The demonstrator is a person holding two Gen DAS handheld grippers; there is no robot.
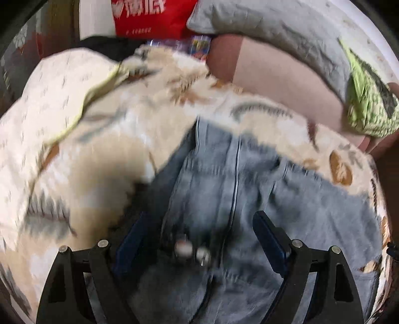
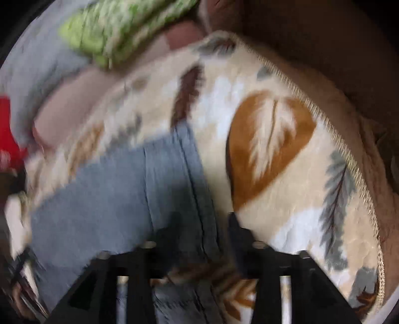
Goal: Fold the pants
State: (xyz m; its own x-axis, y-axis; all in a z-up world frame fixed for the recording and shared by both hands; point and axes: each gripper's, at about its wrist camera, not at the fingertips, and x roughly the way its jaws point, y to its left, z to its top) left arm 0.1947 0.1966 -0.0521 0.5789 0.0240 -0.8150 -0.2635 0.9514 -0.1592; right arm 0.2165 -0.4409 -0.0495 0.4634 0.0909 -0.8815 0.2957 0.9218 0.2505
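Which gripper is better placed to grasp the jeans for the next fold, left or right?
Probably left. The left gripper is open, straddling the jeans near the waist buttons. The right gripper sits at the jeans' side seam, half over the blanket.

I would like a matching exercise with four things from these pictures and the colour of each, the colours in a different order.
Things:
1. pants
2. bag
3. blanket
4. pillow

Colours:
A. red with white writing
B. green pattern
C. faded grey-blue
D. cream with brown and grey leaves

Pairs: 1-C, 2-A, 3-D, 4-B
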